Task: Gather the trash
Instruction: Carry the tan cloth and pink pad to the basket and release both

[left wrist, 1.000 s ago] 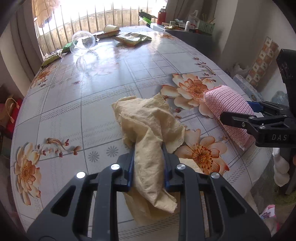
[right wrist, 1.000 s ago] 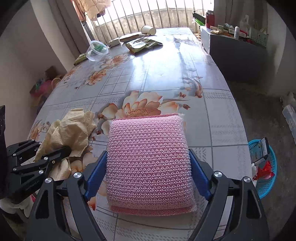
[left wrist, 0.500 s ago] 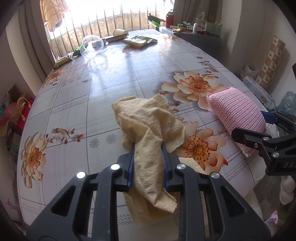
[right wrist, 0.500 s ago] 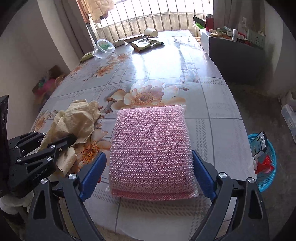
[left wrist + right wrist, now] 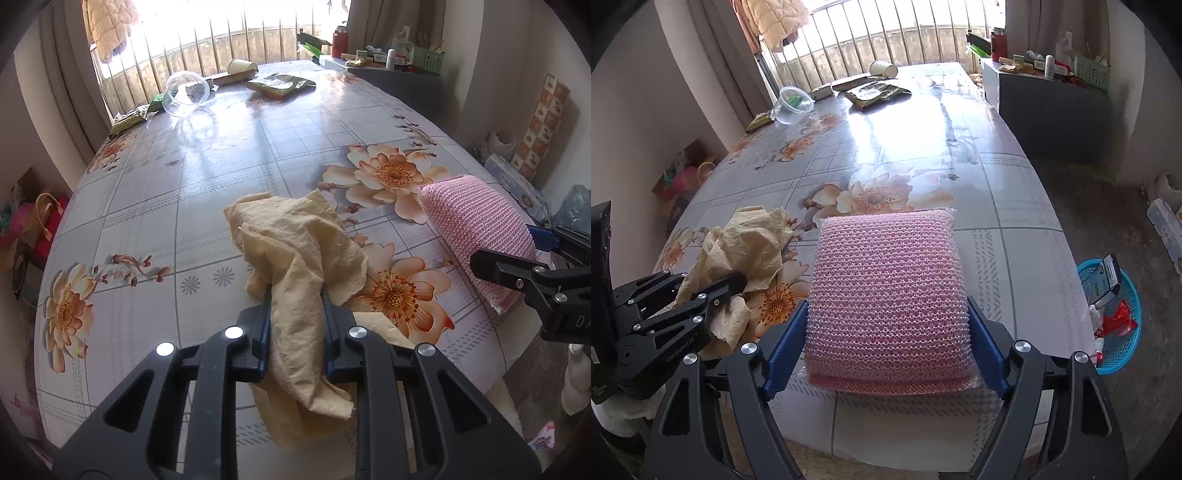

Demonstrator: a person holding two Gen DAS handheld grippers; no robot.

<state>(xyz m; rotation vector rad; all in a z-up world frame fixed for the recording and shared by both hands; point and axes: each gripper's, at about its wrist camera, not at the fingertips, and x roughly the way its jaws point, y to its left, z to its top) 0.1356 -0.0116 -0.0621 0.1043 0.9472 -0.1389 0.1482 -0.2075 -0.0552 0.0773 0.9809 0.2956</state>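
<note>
My left fingers (image 5: pixel 295 314) stay clamped on the yellow rag (image 5: pixel 295 251), narrowing slightly; my right fingers (image 5: pixel 886 343), wide, close on the pink pad (image 5: pixel 890 295), drawn toward the surface (image 5: pixel 1008 206) edge; blue basket (image 5: pixel 1123 332) waits at three o'clock.

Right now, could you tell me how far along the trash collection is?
Done: the blue basket on the floor already holds some packaging. In hand: the left tongs pinch the crumpled yellow paper towel, and the right tongs grip the pink bubble-wrap pouch; both items still touch the table. Left: a clear plastic bowl, a paper cup and green wrappers at the far end.
</note>
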